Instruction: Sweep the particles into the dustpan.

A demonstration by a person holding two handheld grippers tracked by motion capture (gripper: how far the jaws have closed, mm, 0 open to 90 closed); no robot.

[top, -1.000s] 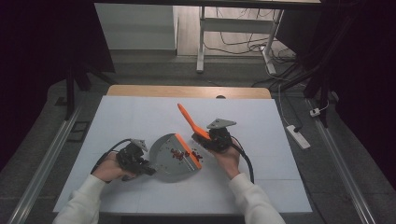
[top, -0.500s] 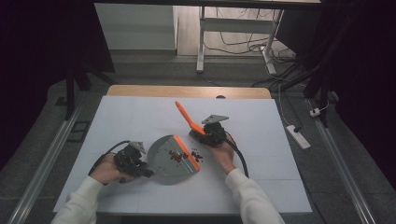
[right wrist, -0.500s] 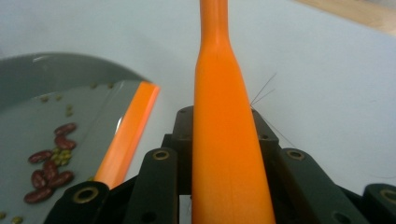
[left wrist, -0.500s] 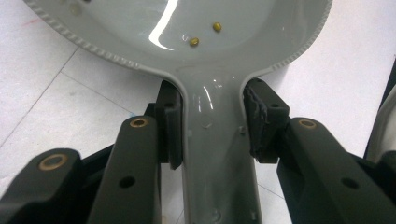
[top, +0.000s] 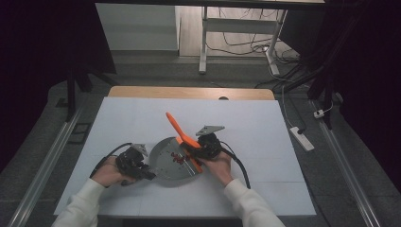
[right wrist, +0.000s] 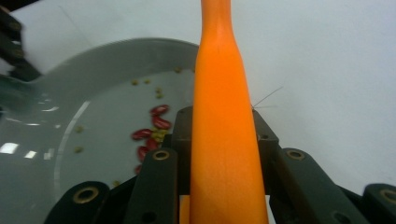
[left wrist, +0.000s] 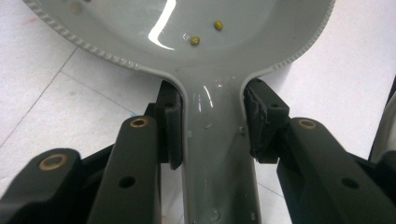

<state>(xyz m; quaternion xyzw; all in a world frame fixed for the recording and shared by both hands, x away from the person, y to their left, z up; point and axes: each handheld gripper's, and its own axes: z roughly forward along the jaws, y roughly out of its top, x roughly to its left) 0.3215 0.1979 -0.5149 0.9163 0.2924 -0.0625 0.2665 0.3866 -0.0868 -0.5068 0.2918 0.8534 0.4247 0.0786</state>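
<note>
A white sheet is covering the desk (top: 142,118), leaving a strip of bare wood showing along the far edge. Beyond it, a grey floor, a white cabinet, the legs of another stand and loose cables are lying in a dim room; a white power strip (top: 300,138) is sitting on the floor to the right.

At the near left, the left gripper (top: 142,169) is lying low on the desk in the person's left hand (top: 108,173). In the left gripper view its fingers (left wrist: 170,126) are pinching the flat handle of a grey pan (left wrist: 219,154) from both sides. The pan (top: 170,163) is resting on the sheet near the middle, toward the near edge, with a beaded rim. Red beans (top: 178,158) are clustering near its centre, and small yellowish grains (left wrist: 195,40) are lying scattered around them.

Just right of the pan, the right gripper (top: 195,147) is sitting in the right hand (top: 218,163). Its fingers (right wrist: 180,128) are clamping an orange spatula (top: 177,127) by its handle; the handle is rising up and to the far left, while the other end is reaching over the pan's right side.
</note>
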